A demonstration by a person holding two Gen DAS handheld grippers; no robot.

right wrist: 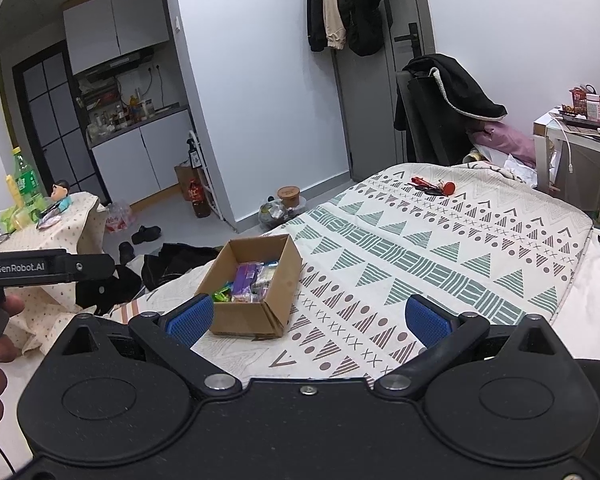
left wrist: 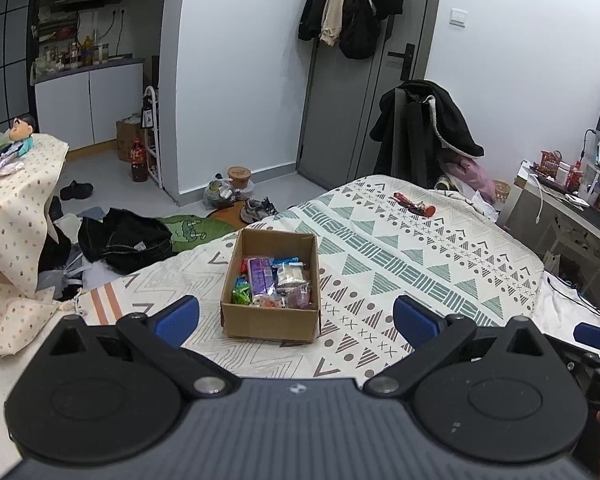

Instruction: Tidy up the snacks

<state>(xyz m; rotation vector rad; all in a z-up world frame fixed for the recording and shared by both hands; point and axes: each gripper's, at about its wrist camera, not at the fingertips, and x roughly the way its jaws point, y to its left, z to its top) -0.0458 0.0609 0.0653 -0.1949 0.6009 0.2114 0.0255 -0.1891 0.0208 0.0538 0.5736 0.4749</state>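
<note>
Only our right view catches the left gripper's (right wrist: 40, 268) "GenRobot.AI" label (both grippers (left wrist: 296, 316) (right wrist: 308, 318) spread, empty) above the cardboard box (left wrist: 272, 320) of snacks (left wrist: 274, 282).

I see a matt brown cardboard box (left wrist: 270, 322) on the bed's woven patterned cloth cover (left wrist: 400, 256), glossy plastic snack wrappers (left wrist: 262, 280) inside; my tongs' (right wrist: 307, 320) pads (right wrist: 426, 318) look like rough blue rubber.

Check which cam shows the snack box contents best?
Left wrist. The cardboard box sits nearly centred and is seen from above, so the snack packets inside show clearly. The right wrist view sees the box at an angle, its near wall hiding part of the contents.
</note>
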